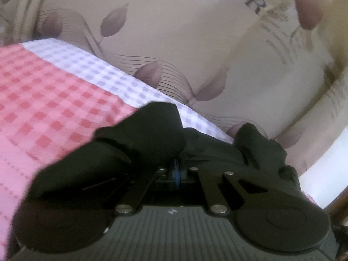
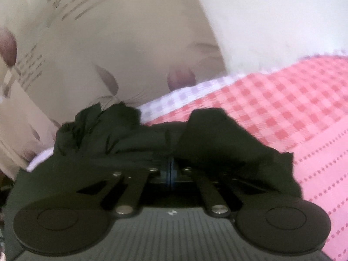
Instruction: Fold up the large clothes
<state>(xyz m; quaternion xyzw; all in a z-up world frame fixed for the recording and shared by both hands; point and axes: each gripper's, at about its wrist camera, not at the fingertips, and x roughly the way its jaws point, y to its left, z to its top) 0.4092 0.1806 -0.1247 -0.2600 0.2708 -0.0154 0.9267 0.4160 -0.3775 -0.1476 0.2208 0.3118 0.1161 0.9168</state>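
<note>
A black garment [image 1: 156, 134] is bunched over my left gripper [image 1: 176, 163], which is shut on its cloth; the fingertips are hidden under the folds. In the right wrist view the same black garment [image 2: 134, 139] drapes over my right gripper [image 2: 171, 163], which is also shut on the cloth. Both grippers hold the garment just above a pink checked bedspread [image 1: 43, 100], which also shows in the right wrist view [image 2: 293, 100].
The bedspread has a white and lilac checked border [image 1: 104, 74]. Beige cushions with purple leaf print [image 1: 174, 43] stand behind the bed edge and also show in the right wrist view [image 2: 97, 54]. A white wall [image 2: 271, 17] is at the upper right.
</note>
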